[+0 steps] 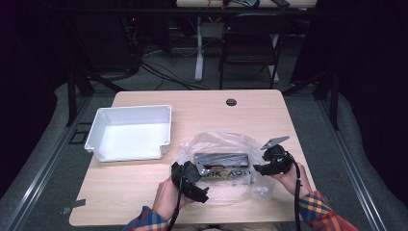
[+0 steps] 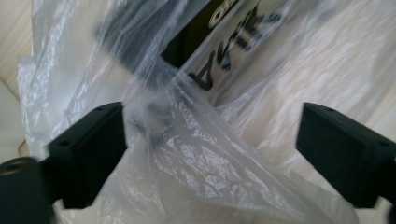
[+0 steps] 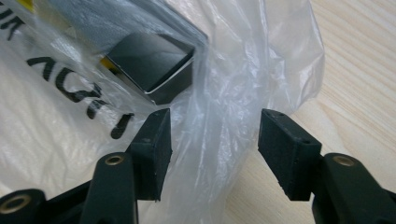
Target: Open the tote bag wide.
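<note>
A clear plastic bag (image 1: 219, 142) lies on the wooden table (image 1: 120, 187) with a dark box (image 1: 221, 159) inside it; black lettering shows through the film. My left gripper (image 1: 194, 167) is at the bag's left end. Its jaws stand wide apart in the left gripper view, with crinkled film of the bag (image 2: 196, 154) loose between them (image 2: 212, 154). My right gripper (image 1: 258, 168) is at the bag's right end and open. In the right gripper view the film (image 3: 219, 93) hangs between its jaws (image 3: 215, 149), and a corner of the box (image 3: 149, 65) lies just beyond the pads.
A white plastic tray (image 1: 134, 108) stands on the table's left half, behind my left hand. A round cable hole (image 1: 231, 102) is near the far edge. A dark chair (image 1: 250, 43) and cables are on the floor past the table.
</note>
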